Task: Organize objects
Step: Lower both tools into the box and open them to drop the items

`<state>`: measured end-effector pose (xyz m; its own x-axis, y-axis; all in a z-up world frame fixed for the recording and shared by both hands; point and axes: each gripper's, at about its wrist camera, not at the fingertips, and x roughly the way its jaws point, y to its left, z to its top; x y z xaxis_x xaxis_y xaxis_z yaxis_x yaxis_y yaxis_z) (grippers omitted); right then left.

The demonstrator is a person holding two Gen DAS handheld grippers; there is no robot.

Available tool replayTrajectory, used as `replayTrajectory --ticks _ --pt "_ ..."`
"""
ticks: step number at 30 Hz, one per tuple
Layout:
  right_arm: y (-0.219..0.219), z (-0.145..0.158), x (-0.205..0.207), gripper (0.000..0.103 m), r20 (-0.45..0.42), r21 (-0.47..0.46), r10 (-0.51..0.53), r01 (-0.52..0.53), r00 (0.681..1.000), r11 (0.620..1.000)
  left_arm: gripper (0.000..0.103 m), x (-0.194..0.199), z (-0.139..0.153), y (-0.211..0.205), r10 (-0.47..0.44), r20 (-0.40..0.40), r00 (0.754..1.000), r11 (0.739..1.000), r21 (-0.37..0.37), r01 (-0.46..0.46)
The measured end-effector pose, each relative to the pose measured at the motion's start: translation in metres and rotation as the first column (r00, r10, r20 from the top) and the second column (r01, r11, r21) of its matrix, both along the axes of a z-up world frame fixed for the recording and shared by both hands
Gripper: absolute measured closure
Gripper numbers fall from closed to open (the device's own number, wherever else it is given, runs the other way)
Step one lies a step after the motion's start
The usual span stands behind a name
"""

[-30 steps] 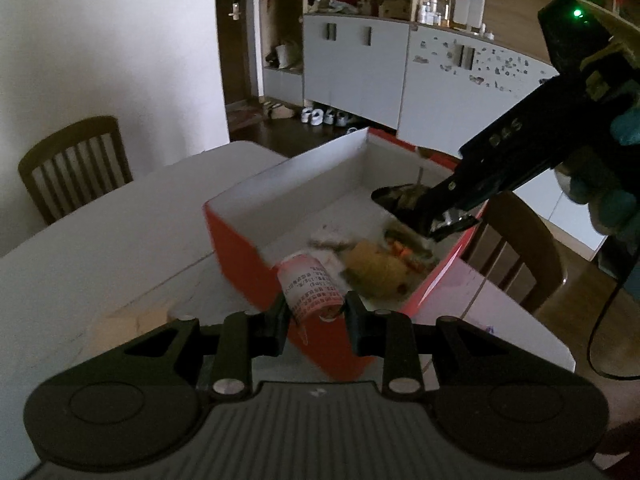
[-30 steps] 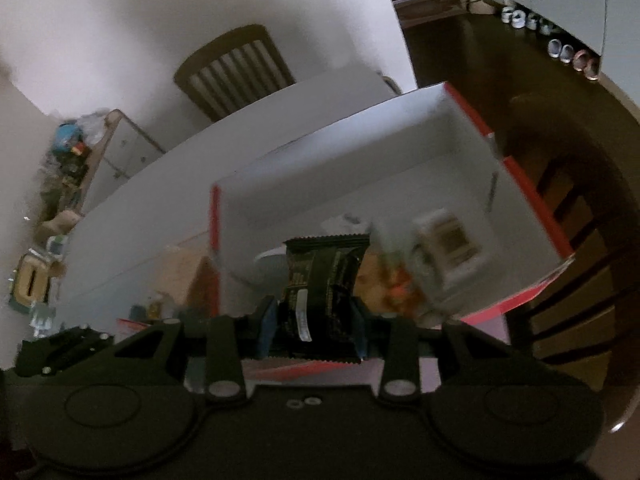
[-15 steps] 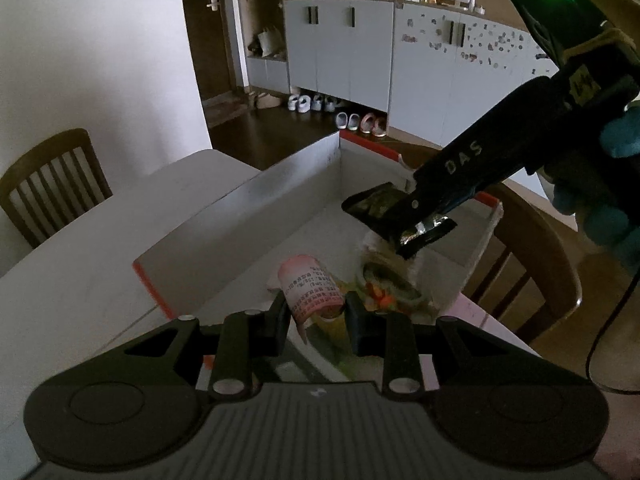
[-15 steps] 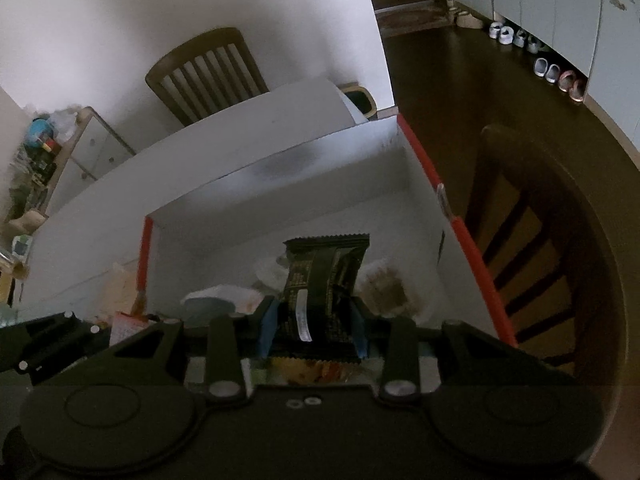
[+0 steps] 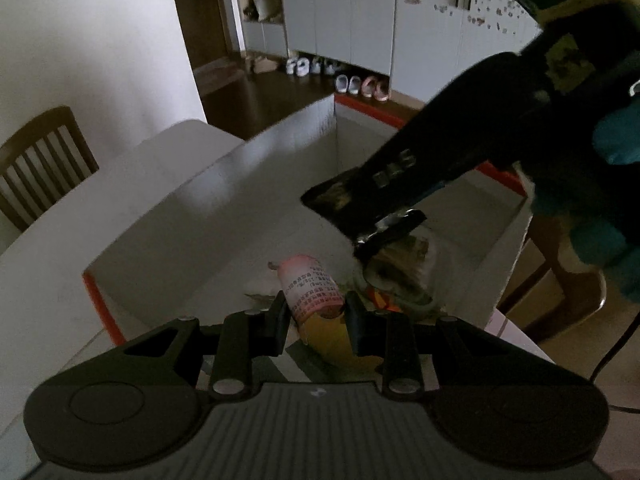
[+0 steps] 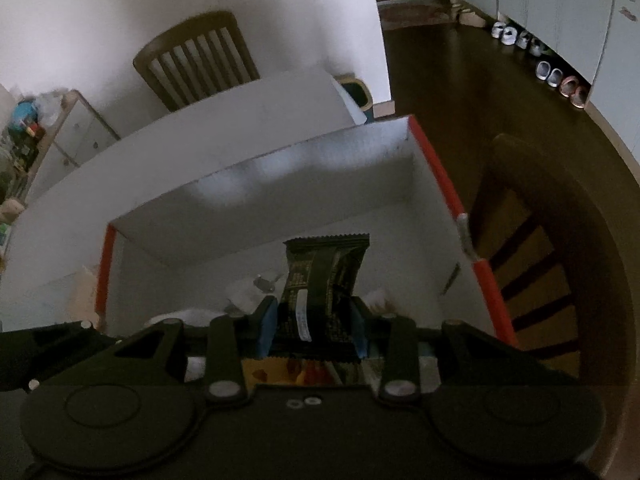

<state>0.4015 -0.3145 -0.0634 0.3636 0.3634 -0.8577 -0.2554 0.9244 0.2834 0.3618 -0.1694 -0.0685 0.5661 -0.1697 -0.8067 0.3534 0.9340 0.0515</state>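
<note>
Setting: a home, dining area beside an entry hall. White dining table (image 6: 224, 120) with a slatted wooden chair (image 6: 196, 56) at 11 o'clock, a second wooden chair (image 6: 532, 264) at 3 o'clock. Grey-white cabinets (image 5: 352, 12) stood at 12 o'clock, pairs of shoes (image 5: 340, 76) lined beneath them on dark wood flooring (image 6: 460, 76).
</note>
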Motion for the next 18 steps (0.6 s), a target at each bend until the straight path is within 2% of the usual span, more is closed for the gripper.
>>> replayTrajectory --ticks 9,18 --pt "0.018 -0.022 0.008 0.065 -0.026 -0.059 0.036 -0.037 0.999 0.998 0.075 0.011 -0.01 0.0 0.011 -0.06 0.998 1.0 0.006 -0.011" --pt "0.024 -0.029 0.006 0.065 -0.033 -0.079 0.063 -0.065 0.997 0.995 0.075 0.017 -0.016 0.005 0.021 -0.126 0.992 1.0 -0.019 -0.023"
